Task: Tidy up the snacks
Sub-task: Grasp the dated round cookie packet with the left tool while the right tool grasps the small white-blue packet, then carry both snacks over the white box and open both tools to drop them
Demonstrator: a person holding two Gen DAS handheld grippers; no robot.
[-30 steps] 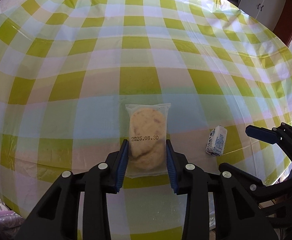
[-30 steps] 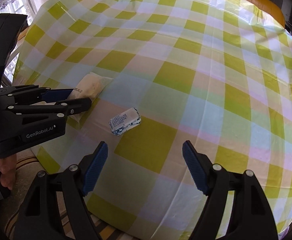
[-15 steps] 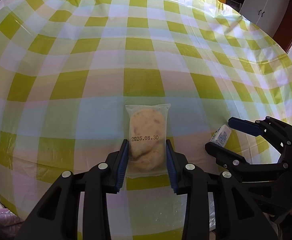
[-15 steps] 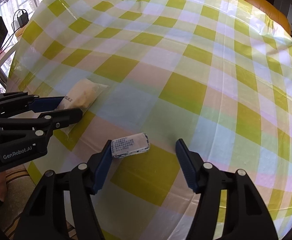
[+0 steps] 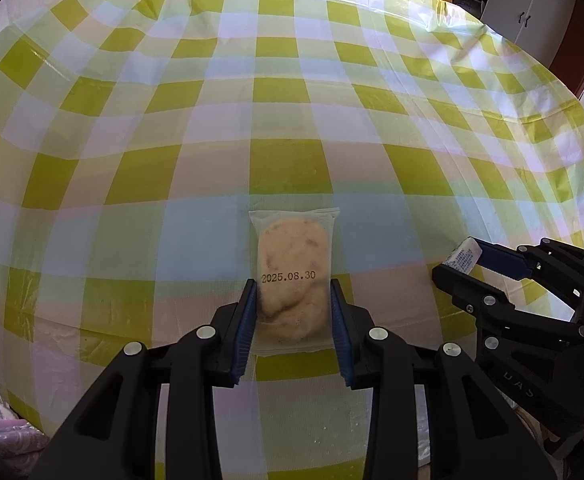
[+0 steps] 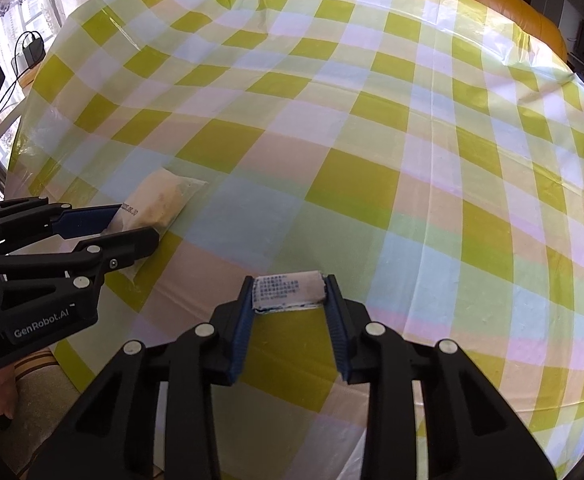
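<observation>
Your left claw (image 5: 292,320) pinches the cookie packet (image 5: 293,276), long axis toward 12 o'clock on the checked worktop (image 5: 284,120), while at 3 o'clock your right claw (image 6: 289,312), just closing, clamps the small white snack (image 6: 288,290) crosswise.

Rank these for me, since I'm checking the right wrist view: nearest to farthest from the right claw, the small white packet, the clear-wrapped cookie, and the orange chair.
1. Small white packet: between the right claw's blue pads, pinched at both ends.
2. Clear-wrapped cookie: off to the left, held by the left claw.
3. Orange chair: beyond the table's far edge, upper right.
</observation>
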